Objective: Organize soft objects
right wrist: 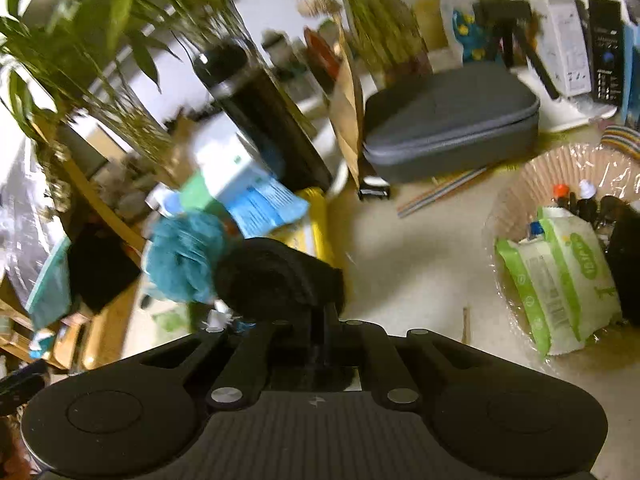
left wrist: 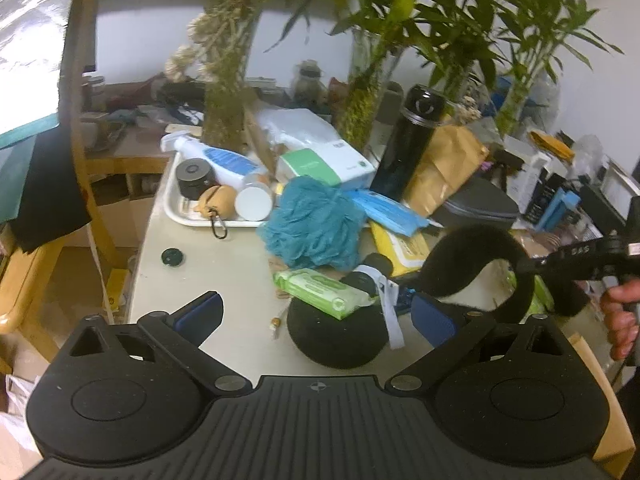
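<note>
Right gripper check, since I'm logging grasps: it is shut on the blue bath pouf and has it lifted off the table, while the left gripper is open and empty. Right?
Not quite. The right gripper is shut on the black fuzzy band, not the blue bath pouf, which lies on the table; the left wrist view shows this. The left gripper is open and empty.

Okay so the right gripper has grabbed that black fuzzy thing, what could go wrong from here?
1. The right gripper pinches only one end of the black fuzzy band, so the band might slip out mid-carry.
2. Its free end hangs close to the green wipes pack and the white strap, and could drag them.
3. The plastic-lined basket already holds another wipes pack and bottles; the band may land on the rim.
</note>
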Demonstrator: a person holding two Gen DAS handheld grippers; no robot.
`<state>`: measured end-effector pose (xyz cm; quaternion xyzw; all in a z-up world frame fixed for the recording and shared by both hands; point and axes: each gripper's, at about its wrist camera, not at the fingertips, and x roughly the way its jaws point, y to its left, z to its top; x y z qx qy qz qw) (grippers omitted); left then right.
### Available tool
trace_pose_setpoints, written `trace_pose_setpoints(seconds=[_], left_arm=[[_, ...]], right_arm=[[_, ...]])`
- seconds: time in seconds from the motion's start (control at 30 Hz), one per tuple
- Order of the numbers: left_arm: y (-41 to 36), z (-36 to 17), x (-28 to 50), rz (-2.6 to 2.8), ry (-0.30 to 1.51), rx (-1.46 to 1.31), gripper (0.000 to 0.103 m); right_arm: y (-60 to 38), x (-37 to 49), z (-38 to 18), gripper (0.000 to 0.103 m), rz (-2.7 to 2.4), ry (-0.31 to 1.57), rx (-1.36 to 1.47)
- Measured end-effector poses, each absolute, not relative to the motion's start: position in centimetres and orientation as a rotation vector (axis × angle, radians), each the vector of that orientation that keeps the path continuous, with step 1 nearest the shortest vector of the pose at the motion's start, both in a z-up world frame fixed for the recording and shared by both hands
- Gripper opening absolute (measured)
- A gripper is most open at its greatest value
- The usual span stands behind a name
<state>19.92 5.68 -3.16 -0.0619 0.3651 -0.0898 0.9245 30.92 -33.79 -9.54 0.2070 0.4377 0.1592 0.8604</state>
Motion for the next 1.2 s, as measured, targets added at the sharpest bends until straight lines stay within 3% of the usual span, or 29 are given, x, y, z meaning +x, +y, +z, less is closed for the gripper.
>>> trace_pose_setpoints(seconds=[0.47, 0.5, 0.53, 0.57, 0.7, 0.87, 1.2], left_arm=[[5.5, -2.9, 24.4, -0.305, 0.828, -0.146, 0.102], [5.8, -3.2, 25.0, -0.317, 0.84, -0.169, 0.1], [6.1, -3.5, 25.6, -0.324, 0.854, -0.191, 0.09], [6.3, -3.9, 26.2, -0.328, 0.872, -0.213, 0.086], [7.6, -6.2, 28.3, -0.352, 0.936, -0.342, 0.081], [9.4, -10.4, 30.7, -0.37, 1.047, -0.606, 0.061], [10.5, -15.7, 33.4, -0.347, 1.18, -0.888, 0.046]], right_arm=[[-36.2, 27.2, -5.9, 0.007, 0.365, 0.753, 0.483], [-36.2, 27.2, -5.9, 0.007, 0.369, 0.751, 0.487], [-36.2, 27.3, -5.8, 0.007, 0.373, 0.748, 0.489], [-36.2, 27.3, -5.7, 0.007, 0.376, 0.745, 0.489], [-36.1, 27.5, -5.7, 0.007, 0.383, 0.745, 0.497], [-35.9, 27.6, -5.7, 0.007, 0.389, 0.746, 0.499], [-35.6, 27.9, -5.5, 0.007, 0.418, 0.747, 0.522]])
